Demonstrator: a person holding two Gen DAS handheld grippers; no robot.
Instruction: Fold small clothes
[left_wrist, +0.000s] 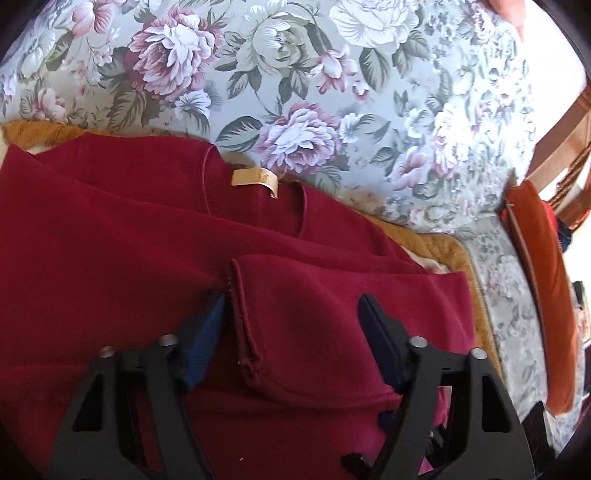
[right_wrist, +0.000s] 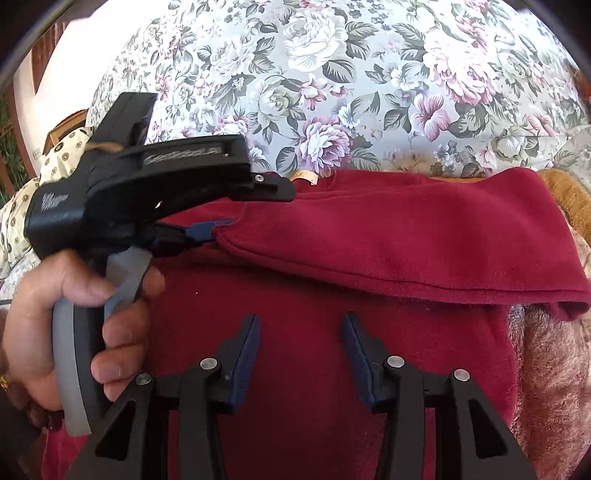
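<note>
A dark red top (left_wrist: 122, 236) with a beige neck label (left_wrist: 255, 180) lies on a floral bed cover (left_wrist: 332, 74). One sleeve (left_wrist: 303, 317) is folded across its body. My left gripper (left_wrist: 291, 306) is open, its fingers standing either side of the sleeve's cuff. In the right wrist view the left gripper (right_wrist: 221, 221) reaches in from the left at the cuff of the folded sleeve (right_wrist: 406, 240). My right gripper (right_wrist: 301, 325) is open and empty, just above the red top's body (right_wrist: 314, 369).
A mustard-brown fuzzy blanket (left_wrist: 454, 251) lies under the top; it shows pinkish-brown at the right in the right wrist view (right_wrist: 546, 369). An orange cushion (left_wrist: 546, 280) stands at the bed's right edge. A patterned pillow (right_wrist: 22, 206) lies at the left.
</note>
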